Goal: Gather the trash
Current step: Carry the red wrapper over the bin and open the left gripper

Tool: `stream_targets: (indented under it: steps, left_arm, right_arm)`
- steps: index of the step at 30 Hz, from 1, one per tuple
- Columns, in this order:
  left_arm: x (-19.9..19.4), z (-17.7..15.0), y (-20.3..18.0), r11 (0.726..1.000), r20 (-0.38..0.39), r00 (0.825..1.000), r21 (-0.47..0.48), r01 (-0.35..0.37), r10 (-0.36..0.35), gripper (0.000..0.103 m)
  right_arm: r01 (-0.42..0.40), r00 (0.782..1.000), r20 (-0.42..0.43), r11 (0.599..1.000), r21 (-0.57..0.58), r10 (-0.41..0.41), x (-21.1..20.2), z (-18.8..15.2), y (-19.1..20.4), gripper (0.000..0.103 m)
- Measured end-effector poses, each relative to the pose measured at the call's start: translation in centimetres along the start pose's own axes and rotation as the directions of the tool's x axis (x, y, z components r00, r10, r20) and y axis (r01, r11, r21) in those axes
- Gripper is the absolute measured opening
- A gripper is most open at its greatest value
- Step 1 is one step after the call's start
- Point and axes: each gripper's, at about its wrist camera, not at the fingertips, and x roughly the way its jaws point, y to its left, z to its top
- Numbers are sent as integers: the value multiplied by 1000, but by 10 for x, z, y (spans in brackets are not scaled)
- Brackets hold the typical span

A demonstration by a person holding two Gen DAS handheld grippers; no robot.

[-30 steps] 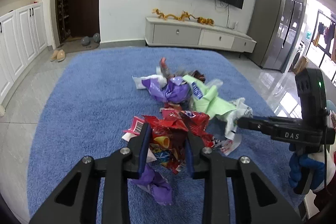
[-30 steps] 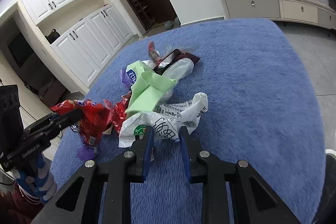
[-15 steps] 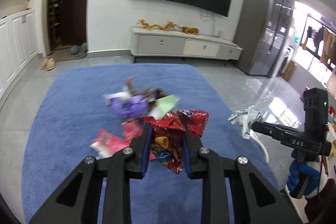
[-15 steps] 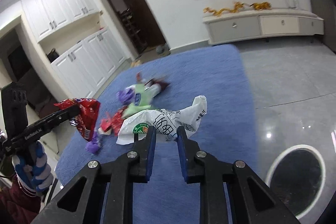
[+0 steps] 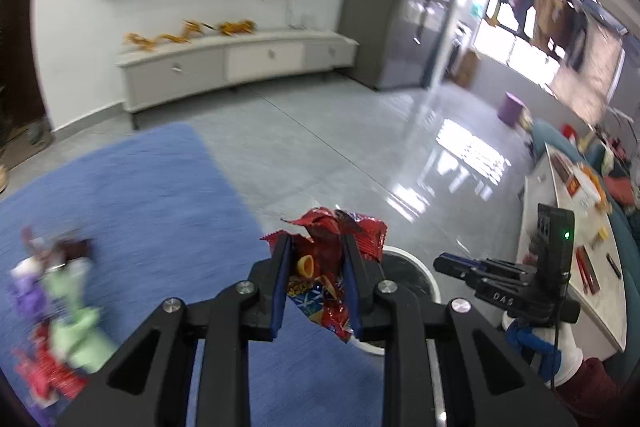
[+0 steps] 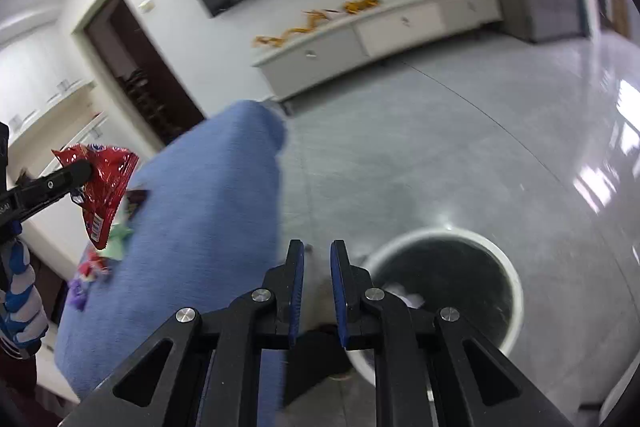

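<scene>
Two handheld grippers, both hanging around the trash bin, so I'd call this the drop-off step of the clean-up.

Biggest thing first: the blue rug [image 5: 140, 195] runs right up beside the white-rimmed bin [image 6: 516, 291], which stands on the grey tile floor. Well away from the bin, out on the rug, there's a pile of wrappers [image 5: 60, 307] (green, purple, red, all blurry) not yet picked up. Something pale [image 6: 404, 298] already lies inside the bin, can't tell what.

The red snack wrapper [image 5: 340, 227] is pinched in the left gripper [image 5: 315, 241], above the bin's rug-side edge by the look of it. Both blue pads press on its crumpled middle, the top flares out past the fingertips [image 5: 285, 241] and a corner dangles below them.

The right gripper [image 6: 316, 247] points down just beside the bin's rim, fingers pressed nearly together. There's a whitish blur between them, but I honestly can't tell if that's trash or just the bin's wall behind.

Next move, my guess: get the left one squarely over the opening, spread the fingers so the wrapper drops in, then head back for the pile.
</scene>
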Motion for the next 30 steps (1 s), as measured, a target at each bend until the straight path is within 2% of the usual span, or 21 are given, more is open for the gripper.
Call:
stream_targets:
  steps: [4, 7, 9, 11, 12, 15, 21, 27, 30]
  left_arm:
    - [51, 9, -32, 997, -63, 996, 42, 62, -59, 24]
    - [74, 14, -52, 994, -88, 993, 67, 86, -80, 25]
    - [92, 17, -61, 991, -120, 987, 59, 117, -109, 43]
    - [106, 18, -66, 990, -144, 981, 42, 135, -128, 53]
    - [113, 19, -69, 989, -155, 978, 36, 145, -137, 55]
    - [125, 18, -74, 987, -182, 971, 30, 161, -152, 56]
    - [122, 13, -85, 986, -175, 976, 72, 148, -133, 57]
    - [88, 12, -69, 993, -116, 988, 57, 105, -98, 57]
    - [66, 12, -53, 997, -79, 994, 33, 75, -72, 57]
  right_arm:
    - [37, 999, -28, 996, 81, -35, 7, -10, -40, 13]
    - [59, 998, -33, 990, 128, -55, 10, -15, -63, 14]
    - [68, 998, -28, 983, 169, -64, 10, -18, -76, 15]
    - [77, 997, -20, 977, 198, -75, 8, -22, -89, 23]
    - [81, 997, -16, 974, 210, -79, 7, -23, -94, 27]
    - [89, 996, -10, 967, 240, -90, 0, -30, -109, 29]
    - [105, 994, -6, 958, 266, -107, -8, -36, -118, 29]
    - [105, 993, 23, 966, 236, -114, -24, -29, -103, 30]
    - [104, 992, 51, 973, 205, -117, -36, -21, -88, 39]
